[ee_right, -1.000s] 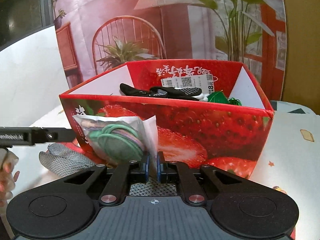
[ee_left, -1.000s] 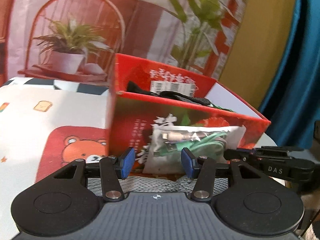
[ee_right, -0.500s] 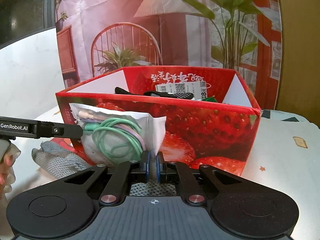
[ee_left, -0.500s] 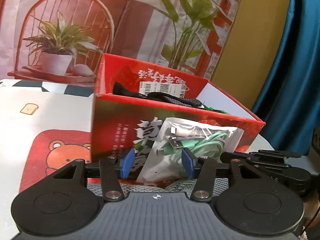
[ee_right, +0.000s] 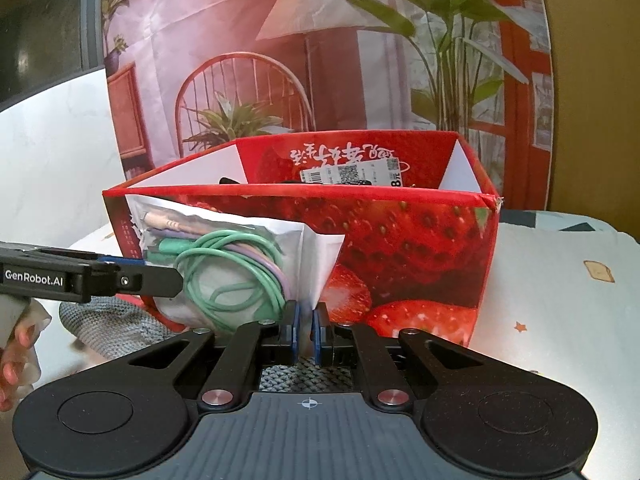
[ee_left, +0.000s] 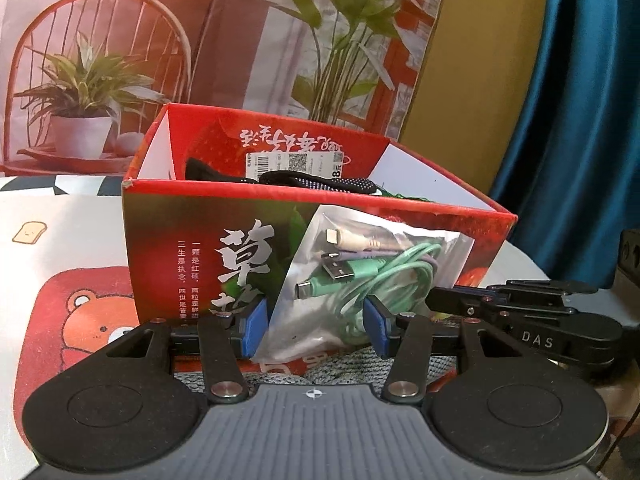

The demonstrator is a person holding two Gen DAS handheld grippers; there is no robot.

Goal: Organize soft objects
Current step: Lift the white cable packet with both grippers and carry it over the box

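A clear plastic bag of coiled green and purple cables hangs in front of the red strawberry box. My right gripper is shut on the bag's white lower corner. My left gripper stands open around the bag's lower part, its left pad at the bag's edge. In the right wrist view one left finger reaches the bag from the left. Black fabric pieces lie inside the box. A grey knitted cloth lies under both grippers.
The box stands on a table cover printed with a bear and toast. A backdrop picturing a chair and plants hangs behind. A blue curtain is at the right. A person's hand holds the left gripper.
The left gripper has shifted sideways, so the bag now reaches its left pad and more of the box's dark side shows. The right gripper has kept the bag's corner and sits slightly lower.
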